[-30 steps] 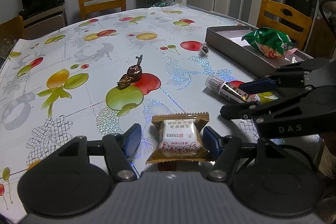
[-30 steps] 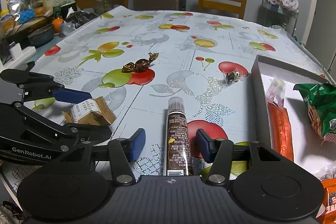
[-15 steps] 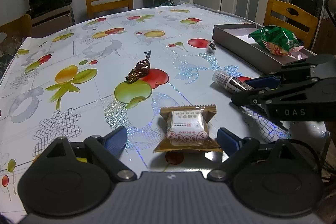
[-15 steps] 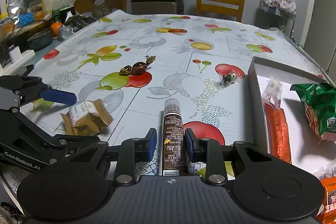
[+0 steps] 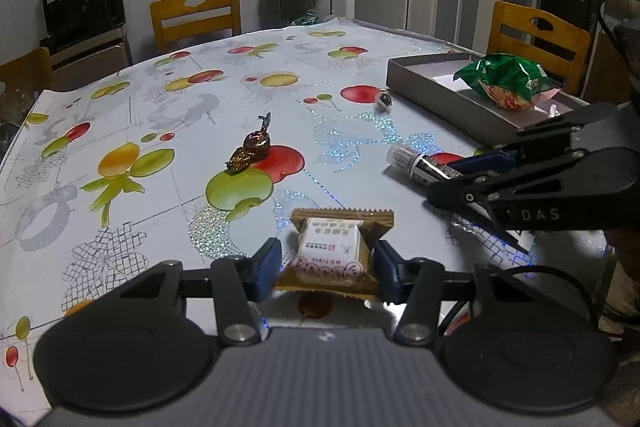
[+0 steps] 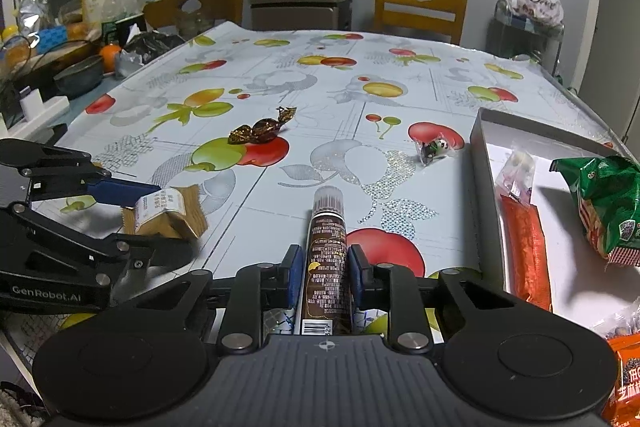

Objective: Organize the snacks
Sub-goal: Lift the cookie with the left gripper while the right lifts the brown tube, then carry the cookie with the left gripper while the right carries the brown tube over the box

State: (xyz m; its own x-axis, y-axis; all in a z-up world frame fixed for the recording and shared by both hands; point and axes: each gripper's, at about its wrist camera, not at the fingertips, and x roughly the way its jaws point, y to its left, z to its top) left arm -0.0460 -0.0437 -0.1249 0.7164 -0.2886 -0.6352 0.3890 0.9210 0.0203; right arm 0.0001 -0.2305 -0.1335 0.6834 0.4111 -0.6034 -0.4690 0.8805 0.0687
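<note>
A brown snack packet [image 5: 330, 251] with a white label lies at the table's near edge between the blue pads of my left gripper [image 5: 326, 259]. Its jaws are closing and the pads touch the wrapper's sides. In the right wrist view the packet [image 6: 168, 211] sits tilted between the left gripper's [image 6: 168, 219] fingers. A dark brown tube [image 6: 325, 239] lies lengthwise on the table, and my right gripper [image 6: 324, 259] is closing with both pads against it. From the left wrist view the tube [image 5: 416, 163] pokes out of the right gripper [image 5: 444, 179].
A grey tray [image 6: 486, 187] on the right holds a green bag [image 6: 604, 203] and an orange pack [image 6: 524, 251]. A brown foil candy [image 5: 250, 151] and a small black-and-white candy [image 6: 434, 149] lie mid-table. Wooden chairs [image 5: 196, 15] ring the table, and clutter [image 6: 80, 67] sits at its left.
The left jaws spread wide, then came in onto the snack packet, which now sits tilted. The right jaws narrowed from wide apart until they met the tube.
</note>
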